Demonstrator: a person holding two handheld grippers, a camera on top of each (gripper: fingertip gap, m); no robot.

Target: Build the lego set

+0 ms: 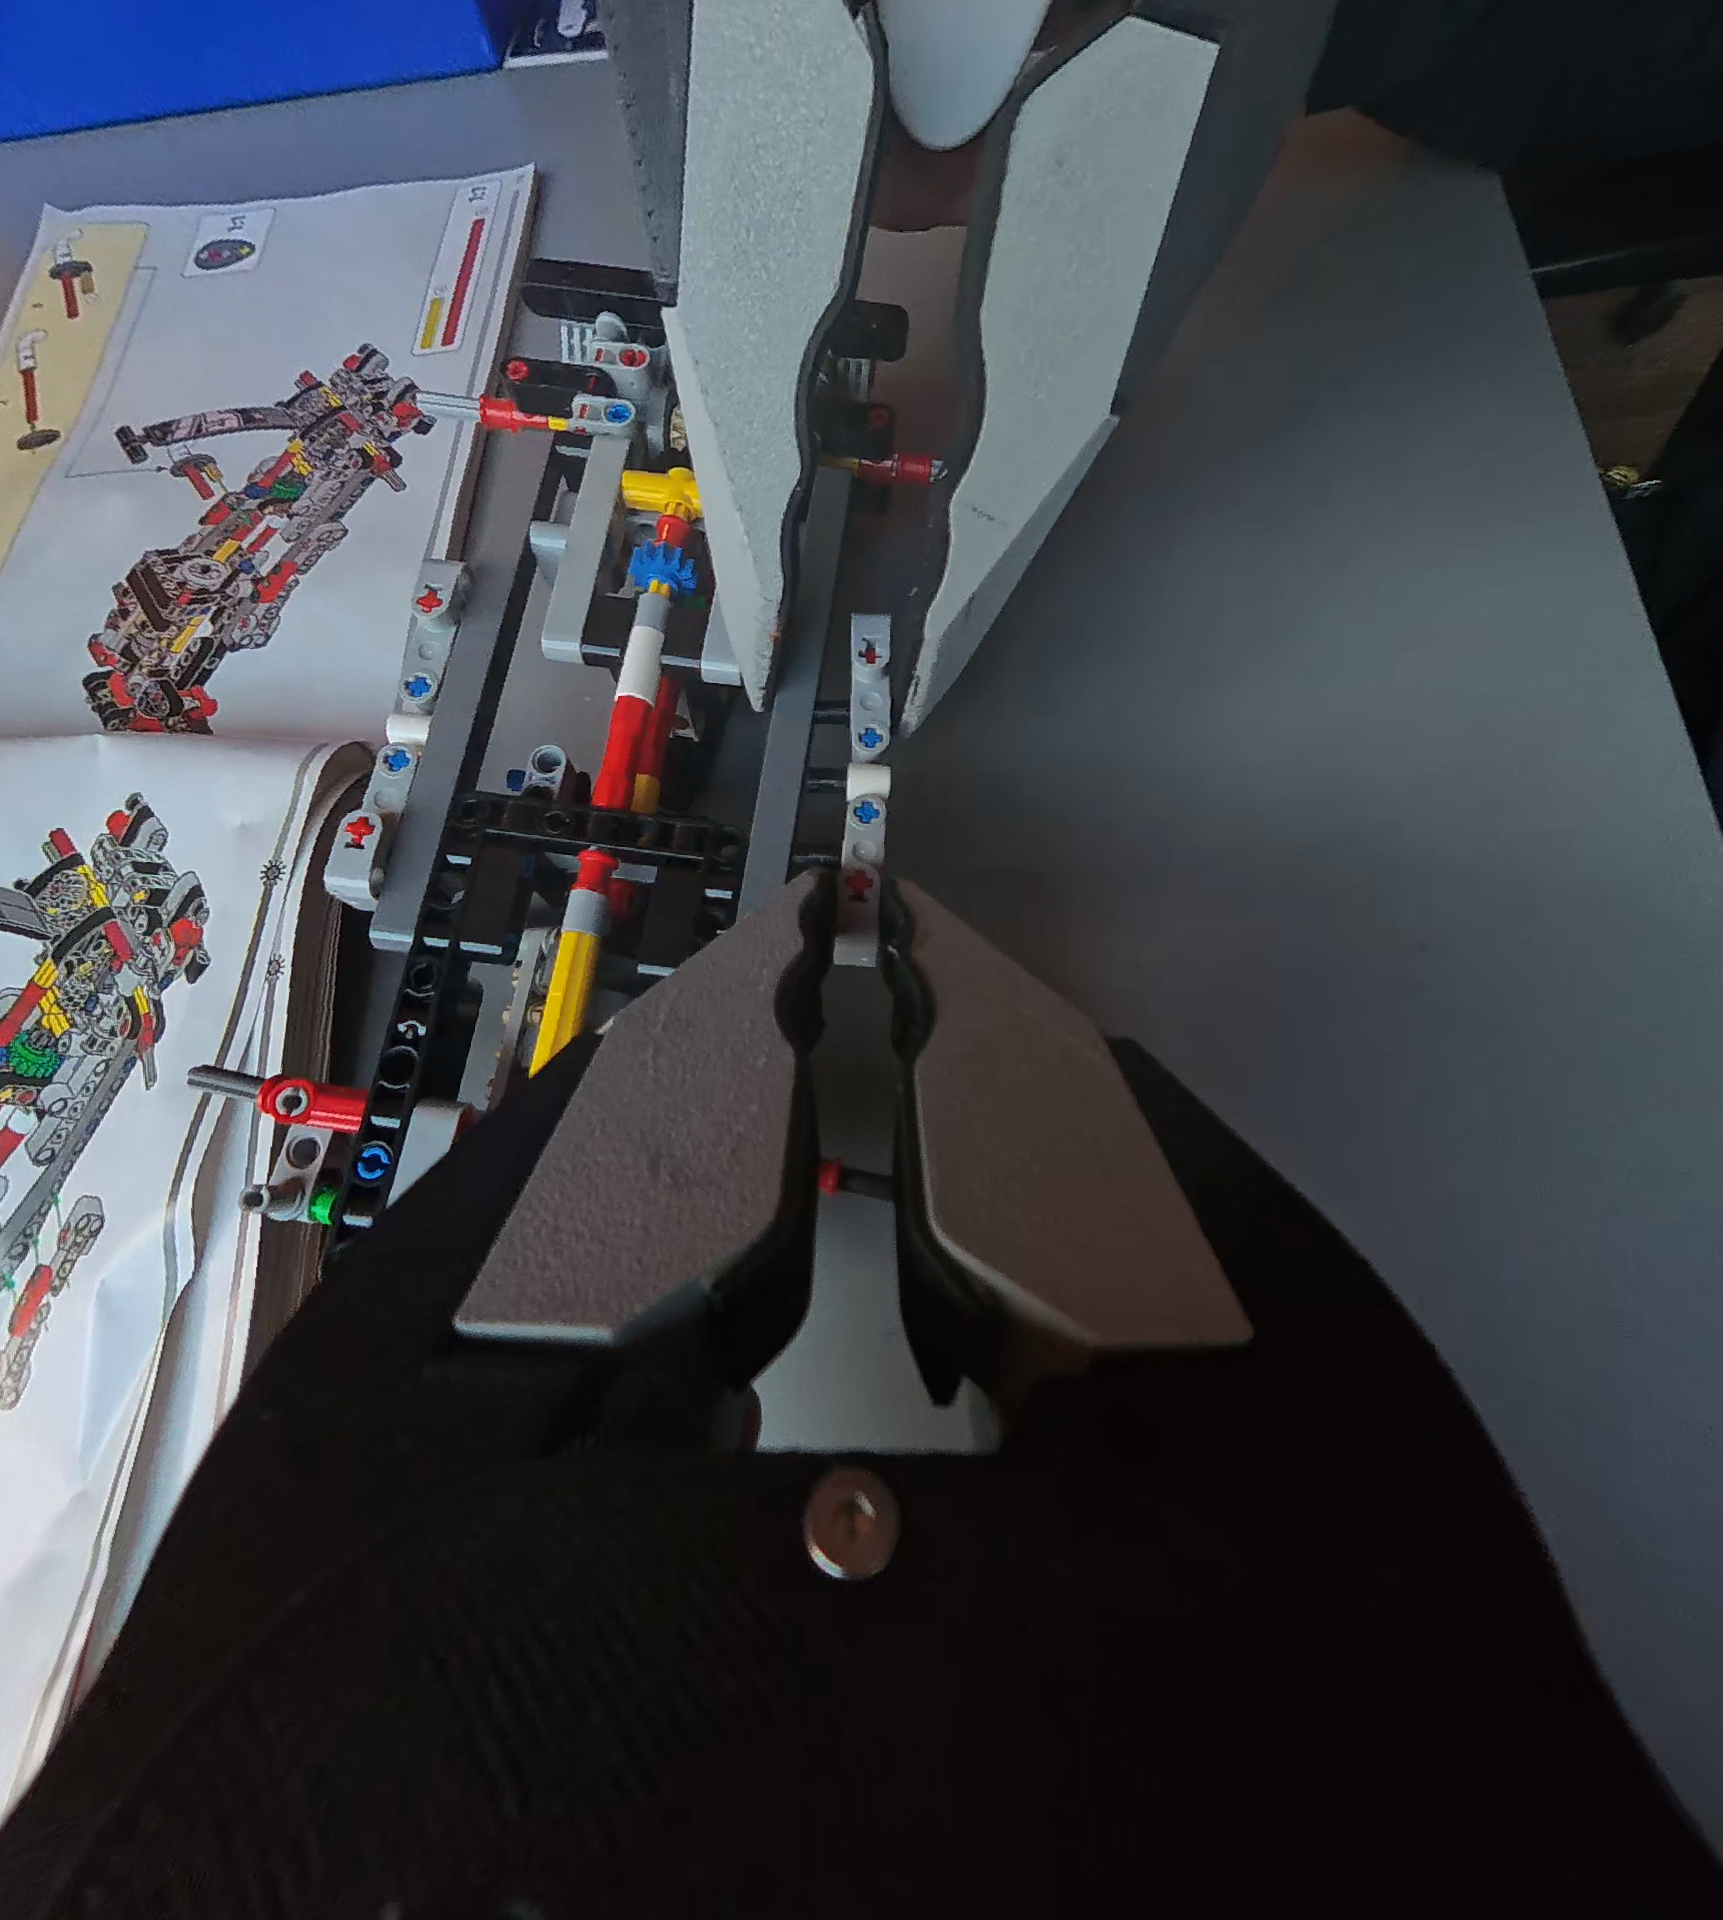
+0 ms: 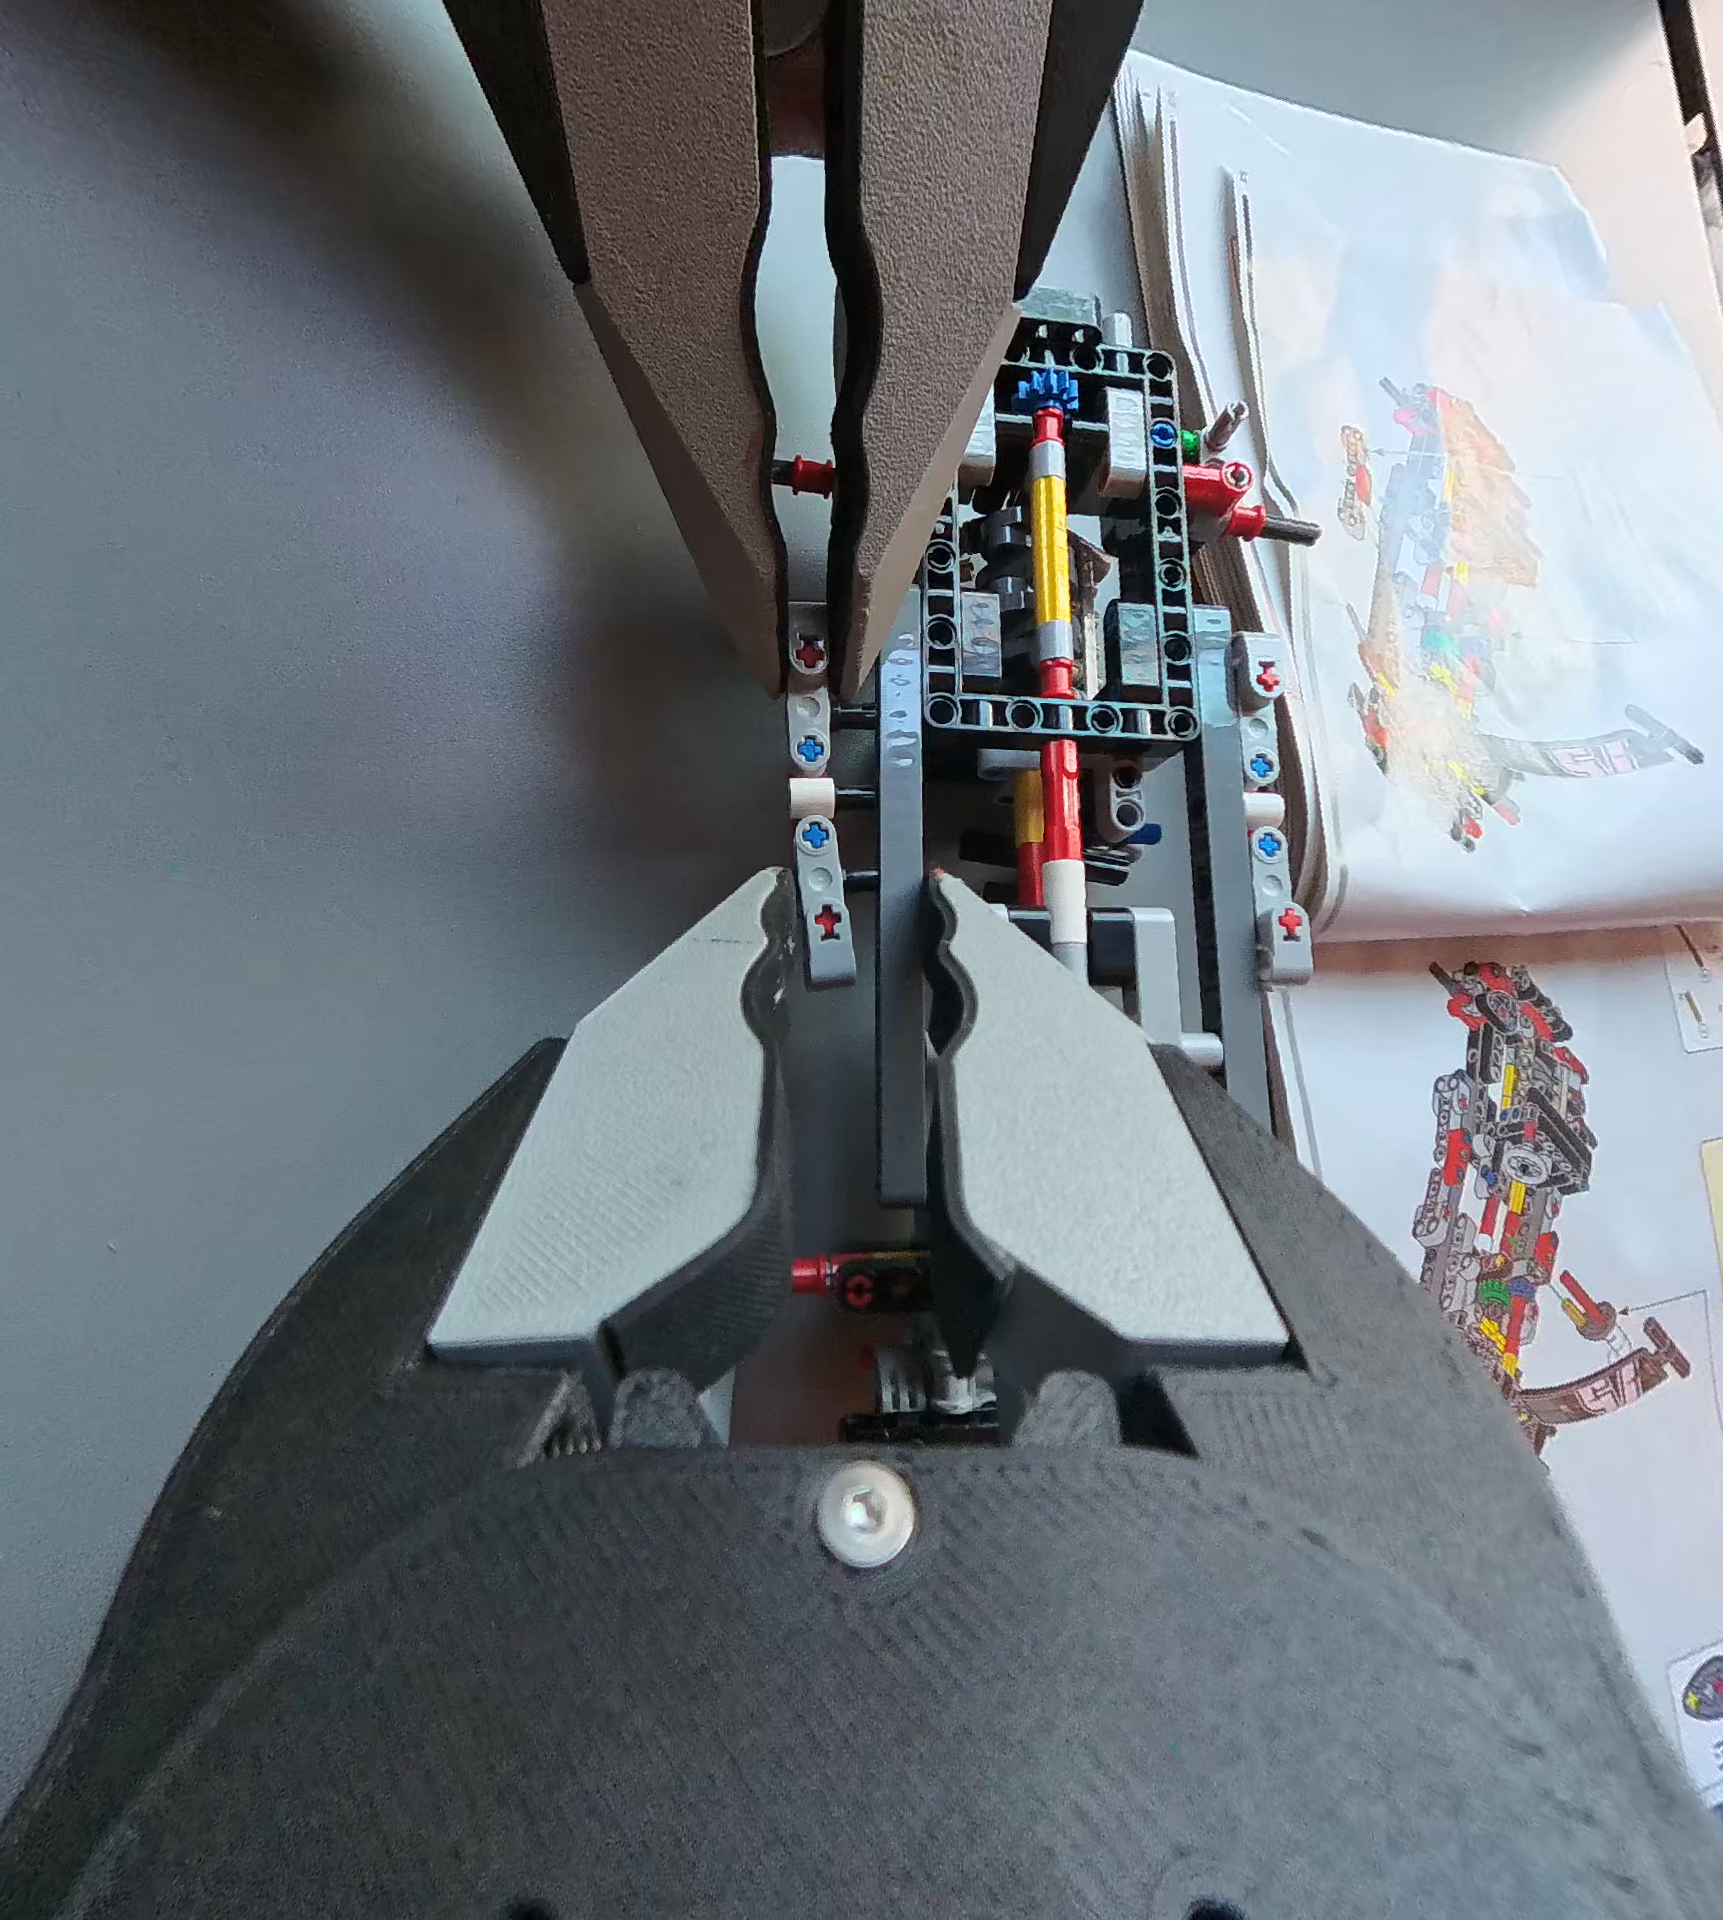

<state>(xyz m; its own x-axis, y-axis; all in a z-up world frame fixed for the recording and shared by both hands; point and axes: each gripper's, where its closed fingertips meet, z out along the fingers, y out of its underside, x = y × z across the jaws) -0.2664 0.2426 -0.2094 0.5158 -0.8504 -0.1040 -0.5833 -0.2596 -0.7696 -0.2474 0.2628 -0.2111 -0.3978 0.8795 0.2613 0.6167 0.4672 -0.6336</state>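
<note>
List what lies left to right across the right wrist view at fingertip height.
Bare grey tabletop → small light-grey link with red and blue cross pins → long dark-grey beam → red-and-white axle → open instruction booklet.

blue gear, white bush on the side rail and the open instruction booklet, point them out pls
blue gear point(image 2: 1047, 390), right wrist view, toothed face.
white bush point(image 2: 813, 801), right wrist view, middle.
instruction booklet point(image 1: 244, 312), left wrist view, upper page.

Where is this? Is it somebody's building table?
Probably a hobby or work desk: a plain grey tabletop with a half-built toy brick vehicle frame and an open instruction booklet beside it.
</note>
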